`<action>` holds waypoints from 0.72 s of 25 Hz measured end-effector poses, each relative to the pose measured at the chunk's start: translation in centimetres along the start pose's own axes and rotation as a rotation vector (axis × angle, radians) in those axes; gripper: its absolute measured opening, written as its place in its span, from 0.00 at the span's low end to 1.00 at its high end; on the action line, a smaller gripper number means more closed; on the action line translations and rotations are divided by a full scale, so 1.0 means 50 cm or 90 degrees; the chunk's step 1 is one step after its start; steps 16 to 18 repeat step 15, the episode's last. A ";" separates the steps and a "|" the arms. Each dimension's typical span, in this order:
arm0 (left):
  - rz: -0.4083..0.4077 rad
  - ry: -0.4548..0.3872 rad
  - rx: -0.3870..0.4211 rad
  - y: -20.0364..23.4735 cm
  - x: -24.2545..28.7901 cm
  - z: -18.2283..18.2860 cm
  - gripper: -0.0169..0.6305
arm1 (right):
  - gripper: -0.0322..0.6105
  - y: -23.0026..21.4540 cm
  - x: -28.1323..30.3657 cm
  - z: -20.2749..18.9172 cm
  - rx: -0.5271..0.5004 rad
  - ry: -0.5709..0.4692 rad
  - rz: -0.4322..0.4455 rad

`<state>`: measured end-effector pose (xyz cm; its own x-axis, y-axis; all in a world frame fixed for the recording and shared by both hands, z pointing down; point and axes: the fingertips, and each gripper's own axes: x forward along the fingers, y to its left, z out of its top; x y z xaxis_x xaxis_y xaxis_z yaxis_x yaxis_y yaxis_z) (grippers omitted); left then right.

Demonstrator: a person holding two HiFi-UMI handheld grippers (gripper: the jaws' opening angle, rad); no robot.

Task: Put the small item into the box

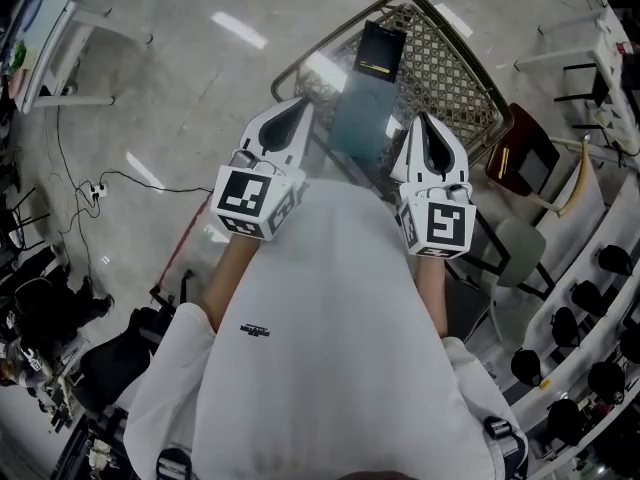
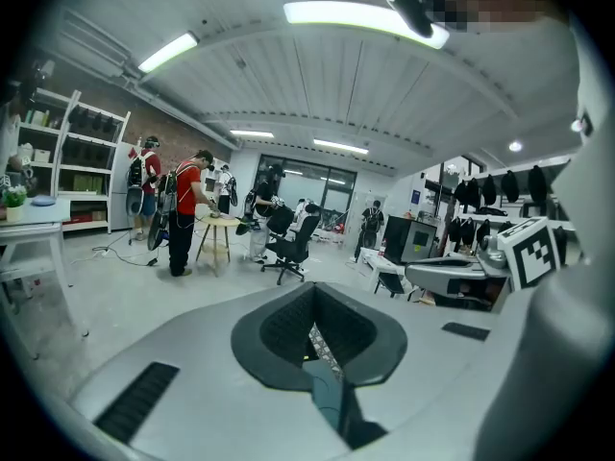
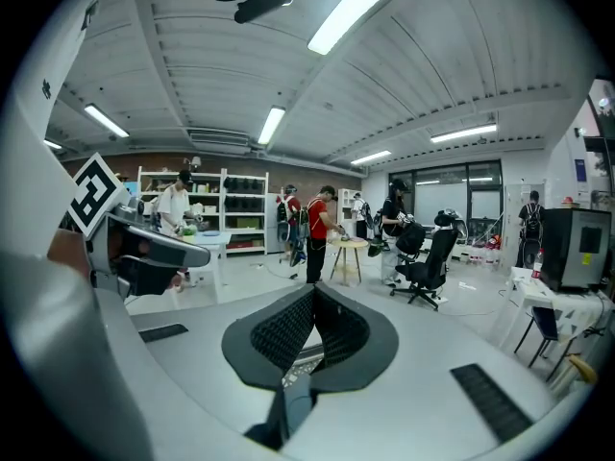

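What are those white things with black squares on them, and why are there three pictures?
A person in a white shirt holds two grabbing tools: the left gripper and the right gripper. The patterned cubes are part of them. One picture looks down from a camera on the person's head. The other two come from cameras riding on each tool, looking along its fingers. Both pairs are pressed together, holding nothing. Below is a metal mesh surface with a dark box on it.

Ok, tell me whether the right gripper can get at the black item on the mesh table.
Probably yes: the right gripper is empty, jaws together, and nothing stands between it and the black item on the mesh table.
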<state>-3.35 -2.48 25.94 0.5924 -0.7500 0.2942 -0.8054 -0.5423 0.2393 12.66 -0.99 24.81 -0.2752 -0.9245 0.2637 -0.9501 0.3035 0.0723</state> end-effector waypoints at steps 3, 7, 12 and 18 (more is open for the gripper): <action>0.001 0.003 0.002 0.004 -0.001 -0.001 0.03 | 0.05 0.000 -0.002 -0.004 0.007 0.002 -0.003; 0.003 0.007 0.003 0.004 -0.004 -0.002 0.03 | 0.05 0.004 -0.007 -0.009 0.016 0.004 -0.004; 0.004 0.009 0.003 0.005 -0.006 -0.007 0.03 | 0.05 0.007 -0.006 -0.015 0.016 0.006 -0.003; 0.004 0.011 0.003 0.010 -0.007 -0.009 0.03 | 0.05 0.011 -0.001 -0.015 0.014 0.006 -0.004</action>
